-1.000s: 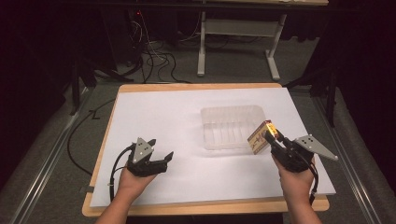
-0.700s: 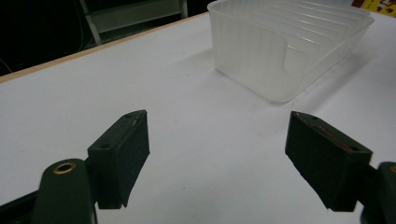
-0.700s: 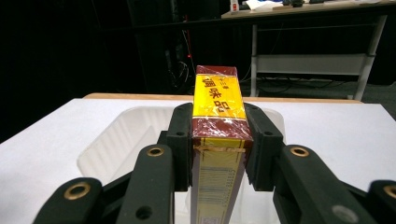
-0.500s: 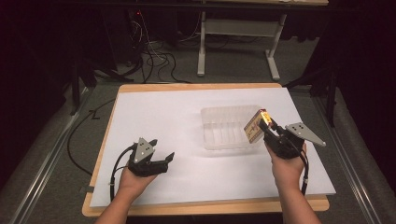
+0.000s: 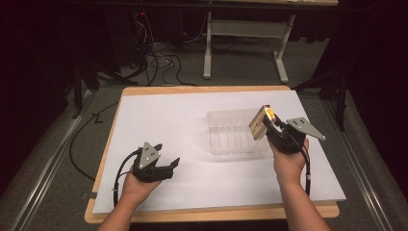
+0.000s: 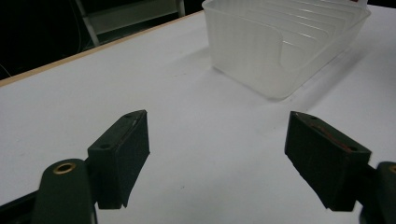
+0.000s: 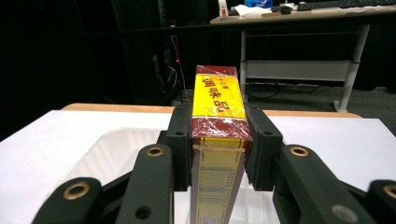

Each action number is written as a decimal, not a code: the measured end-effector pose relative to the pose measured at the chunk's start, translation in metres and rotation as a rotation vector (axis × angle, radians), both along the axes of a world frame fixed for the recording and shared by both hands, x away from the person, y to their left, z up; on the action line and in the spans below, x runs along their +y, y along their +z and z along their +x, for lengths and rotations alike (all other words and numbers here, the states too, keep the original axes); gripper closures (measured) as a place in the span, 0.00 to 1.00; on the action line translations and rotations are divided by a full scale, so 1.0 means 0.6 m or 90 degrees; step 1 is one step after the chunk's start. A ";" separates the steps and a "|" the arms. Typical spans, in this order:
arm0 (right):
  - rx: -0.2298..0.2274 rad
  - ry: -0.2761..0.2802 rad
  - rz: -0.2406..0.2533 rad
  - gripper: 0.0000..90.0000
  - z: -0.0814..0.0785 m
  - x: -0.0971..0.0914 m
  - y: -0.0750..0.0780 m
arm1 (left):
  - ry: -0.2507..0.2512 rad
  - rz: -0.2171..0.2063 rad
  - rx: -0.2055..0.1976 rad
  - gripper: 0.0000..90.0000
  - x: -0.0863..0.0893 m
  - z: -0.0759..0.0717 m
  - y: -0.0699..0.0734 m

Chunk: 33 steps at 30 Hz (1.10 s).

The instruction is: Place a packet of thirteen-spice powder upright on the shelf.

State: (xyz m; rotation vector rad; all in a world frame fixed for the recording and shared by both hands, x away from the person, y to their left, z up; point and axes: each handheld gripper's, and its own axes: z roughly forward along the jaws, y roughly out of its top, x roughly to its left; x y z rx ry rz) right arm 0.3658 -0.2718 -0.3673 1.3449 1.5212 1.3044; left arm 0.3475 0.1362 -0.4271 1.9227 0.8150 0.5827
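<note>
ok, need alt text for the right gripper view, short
The right gripper grips a tall yellow and dark red box between its two black jaws, held upright over a clear plastic tray on a white table. Behind is a dark room with a desk frame and cables.

Overhead light falls brightly on the white table [image 5: 192, 120] while the room around it sinks into near-black, the floor and far desk legs dim and grainy in the high view. In the left gripper view the clear plastic tray [image 6: 285, 42] glows softly and throws a faint shadow, the near jaws blurred. The boxed packet [image 7: 218, 140] in the right gripper view is sharp, its wrapper catching slight glare, against a dark background.
</note>
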 end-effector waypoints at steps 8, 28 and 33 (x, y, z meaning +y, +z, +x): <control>0.008 -0.009 -0.004 0.76 0.022 0.007 -0.005 | -0.003 0.002 -0.001 0.25 -0.001 0.000 -0.001; 0.028 -0.029 -0.016 0.75 0.056 0.025 -0.018 | -0.010 0.010 -0.001 0.25 -0.002 0.000 -0.002; 0.031 -0.037 -0.020 0.75 0.059 0.029 -0.020 | -0.012 0.011 0.000 0.25 -0.003 0.000 -0.002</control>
